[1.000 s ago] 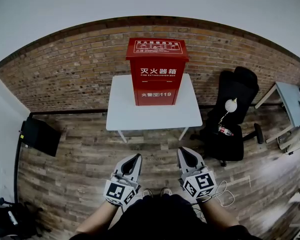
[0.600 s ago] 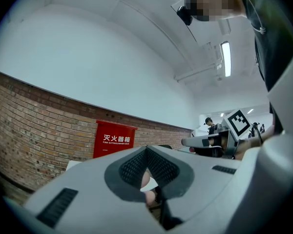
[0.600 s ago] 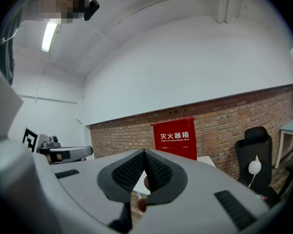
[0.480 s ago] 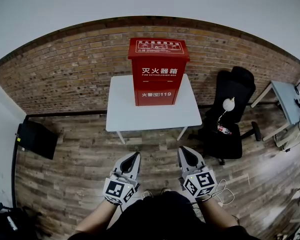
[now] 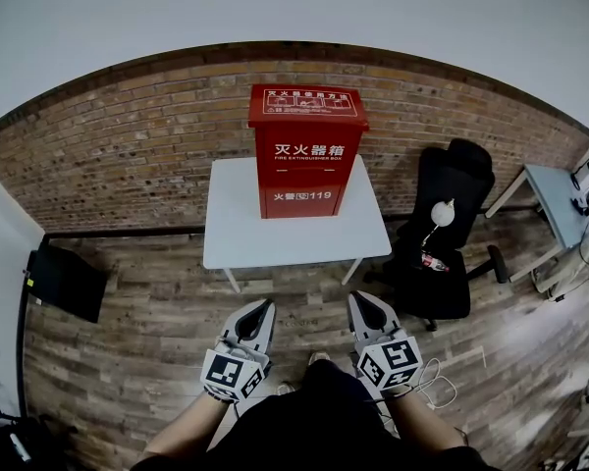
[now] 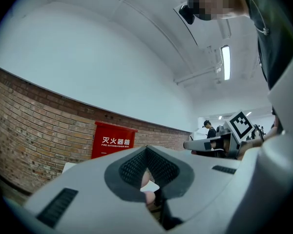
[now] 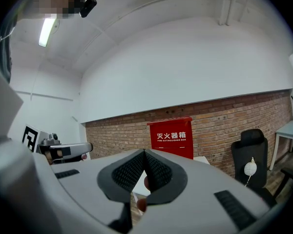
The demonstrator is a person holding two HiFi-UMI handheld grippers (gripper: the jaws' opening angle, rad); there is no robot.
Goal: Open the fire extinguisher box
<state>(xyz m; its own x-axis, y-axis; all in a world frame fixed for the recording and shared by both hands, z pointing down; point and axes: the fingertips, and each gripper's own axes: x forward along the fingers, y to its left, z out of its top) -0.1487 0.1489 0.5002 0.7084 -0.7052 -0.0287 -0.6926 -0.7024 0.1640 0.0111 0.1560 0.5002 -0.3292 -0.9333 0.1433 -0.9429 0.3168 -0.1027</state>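
Box: the red fire extinguisher box (image 5: 307, 150) stands upright at the back of the white table (image 5: 240, 229), close against the brick wall (image 5: 128, 155), with its lid down.
Your left gripper (image 5: 266, 307): jaws pressed together with nothing between them. You hold it low by your body, well apart from the box.
Your right gripper (image 5: 359, 299): jaws pressed together and empty. It is beside the left one, tips pointing toward the table.
Surroundings: a black office chair (image 5: 442, 234) right of the table, on a wood-plank floor (image 5: 157, 322).
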